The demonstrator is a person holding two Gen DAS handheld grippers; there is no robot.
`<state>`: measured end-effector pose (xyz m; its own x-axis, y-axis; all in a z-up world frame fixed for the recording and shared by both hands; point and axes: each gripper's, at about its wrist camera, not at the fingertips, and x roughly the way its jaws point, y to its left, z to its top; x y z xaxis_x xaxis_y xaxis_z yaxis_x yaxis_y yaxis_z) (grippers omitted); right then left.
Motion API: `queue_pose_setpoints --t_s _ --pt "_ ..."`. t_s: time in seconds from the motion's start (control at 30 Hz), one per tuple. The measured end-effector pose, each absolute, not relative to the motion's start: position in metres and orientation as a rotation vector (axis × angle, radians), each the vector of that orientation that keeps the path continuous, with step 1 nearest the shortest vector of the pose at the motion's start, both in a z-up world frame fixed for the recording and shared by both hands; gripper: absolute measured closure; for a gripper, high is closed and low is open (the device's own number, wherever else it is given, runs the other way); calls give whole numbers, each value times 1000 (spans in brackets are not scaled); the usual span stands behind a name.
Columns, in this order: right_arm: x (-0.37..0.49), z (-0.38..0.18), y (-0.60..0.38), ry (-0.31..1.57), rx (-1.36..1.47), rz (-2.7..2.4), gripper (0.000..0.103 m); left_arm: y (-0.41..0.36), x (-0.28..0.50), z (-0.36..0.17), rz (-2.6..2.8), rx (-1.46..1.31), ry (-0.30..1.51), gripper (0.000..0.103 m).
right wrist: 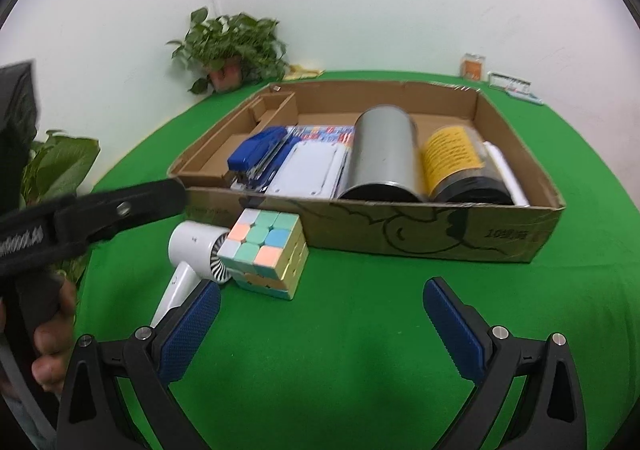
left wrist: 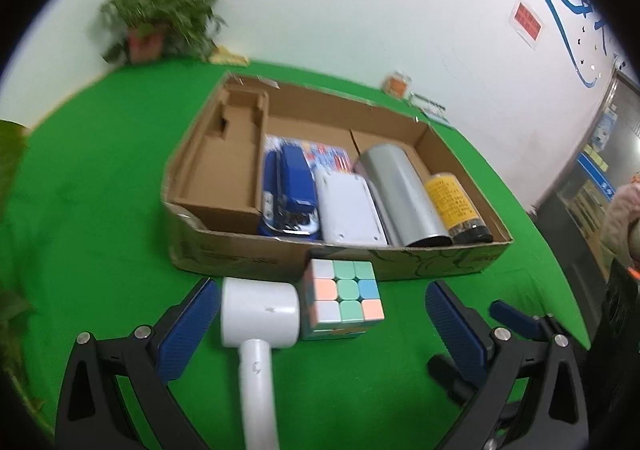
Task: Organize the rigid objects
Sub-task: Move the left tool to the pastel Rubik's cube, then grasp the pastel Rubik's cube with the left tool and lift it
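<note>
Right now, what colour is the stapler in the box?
Blue, the stapler shows best in the right wrist view.

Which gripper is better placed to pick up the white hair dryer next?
Left. The left gripper is open with the white hair dryer between its fingers; the right gripper faces bare green cloth.

On the green table (right wrist: 360, 330), a brown cardboard box (right wrist: 400, 234) holds, left to right, a blue stapler (right wrist: 256, 154), white flat case (right wrist: 308, 170), silver cylinder (right wrist: 380, 154) and yellow-labelled jar (right wrist: 452, 158). Before the box's front wall, a pastel puzzle cube (right wrist: 266, 250) touches a white hairdryer (right wrist: 192, 250) on its left.
</note>
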<state>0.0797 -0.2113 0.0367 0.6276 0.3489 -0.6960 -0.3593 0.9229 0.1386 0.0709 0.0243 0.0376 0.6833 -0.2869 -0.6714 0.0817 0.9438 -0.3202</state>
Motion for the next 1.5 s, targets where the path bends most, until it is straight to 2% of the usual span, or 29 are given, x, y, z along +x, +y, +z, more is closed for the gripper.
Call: queue_pose_setpoints --t_s 0.23,0.37,0.6,0.87,1.3,1.5 --pt "98 14 -198 860 -15 492 1 30 109 9 -279 -389 931 3" --pt "112 -4 -185 920 -29 531 3 19 119 6 -305 -347 957 8" --pt "133 -20 -173 957 -22 542 7 0 131 5 -323 -280 1024 8" --pt "143 -29 -168 968 -35 540 9 -9 149 -13 -338 -239 1153 40" --pt "165 -37 -159 991 -3 612 15 -11 151 -12 -399 -247 1157 41" --pt "173 -41 -161 989 56 668 23 -17 150 -11 -421 -245 1152 42"
